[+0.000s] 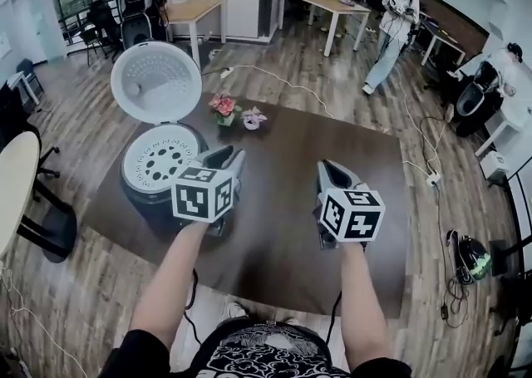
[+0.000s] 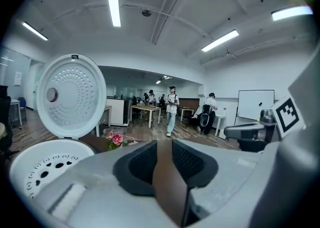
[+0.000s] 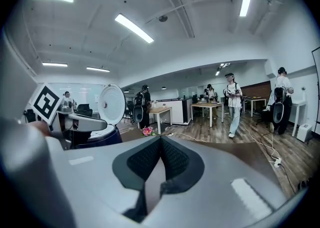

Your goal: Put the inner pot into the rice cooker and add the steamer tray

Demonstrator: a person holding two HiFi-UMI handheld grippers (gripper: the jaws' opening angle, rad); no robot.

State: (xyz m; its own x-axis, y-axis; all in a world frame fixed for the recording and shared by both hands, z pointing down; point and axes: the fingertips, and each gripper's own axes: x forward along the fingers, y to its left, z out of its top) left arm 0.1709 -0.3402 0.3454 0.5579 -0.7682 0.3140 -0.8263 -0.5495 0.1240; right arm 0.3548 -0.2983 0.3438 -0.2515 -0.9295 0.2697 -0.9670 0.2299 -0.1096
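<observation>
The dark blue rice cooker (image 1: 150, 202) stands at the left edge of the brown table (image 1: 283, 235) with its white lid (image 1: 156, 81) swung up. A white steamer tray (image 1: 160, 159) with holes sits in its top, also seen in the left gripper view as the tray (image 2: 47, 164) under the lid (image 2: 70, 96). My left gripper (image 1: 233, 157) hovers just right of the cooker, its jaws a narrow gap apart with nothing between them. My right gripper (image 1: 329, 170) hangs over the table's middle, shut and empty. The inner pot is hidden under the tray.
A small pot of pink flowers (image 1: 223, 107) and a pink-white ornament (image 1: 253, 119) stand at the table's far edge. A white cable (image 1: 274, 77) runs across the wood floor behind. Several people and desks (image 1: 328, 2) are farther back. A round table (image 1: 12, 189) and chair sit at left.
</observation>
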